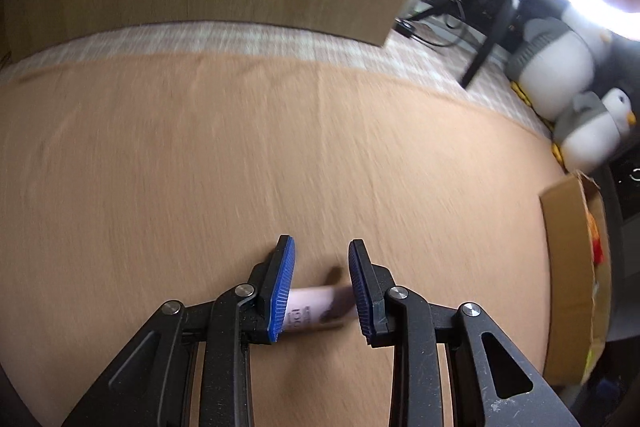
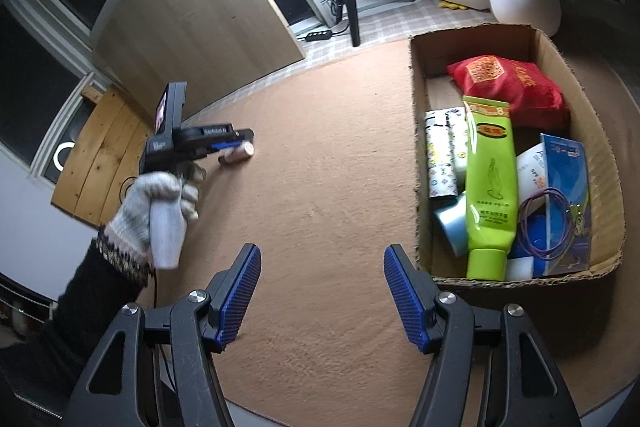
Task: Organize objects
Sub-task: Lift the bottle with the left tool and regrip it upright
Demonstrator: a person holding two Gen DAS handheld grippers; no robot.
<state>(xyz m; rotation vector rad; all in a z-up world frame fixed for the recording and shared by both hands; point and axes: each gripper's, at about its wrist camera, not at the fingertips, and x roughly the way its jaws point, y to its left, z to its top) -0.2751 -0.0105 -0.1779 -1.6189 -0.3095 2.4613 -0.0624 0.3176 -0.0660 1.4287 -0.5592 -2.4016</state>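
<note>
Both hand-held grippers are black with blue ribbed pads [image 2: 404,301]. Between the pads of the left hand-held gripper [image 1: 321,287] lies a pale pink tube [image 1: 316,307] with dark print. The mat [image 2: 320,187] under them is plain tan. To the right of the right hand-held gripper [image 2: 322,291], the brown cardboard box [image 2: 600,131] contains a lime green tube [image 2: 490,187], a red pouch [image 2: 508,87] with gold print, and a purple cord [image 2: 548,223]. The glove [image 2: 156,203] is white with grey pattern.

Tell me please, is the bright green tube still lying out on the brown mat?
No, the green tube lies inside the cardboard box, on top of the other items there.
</note>
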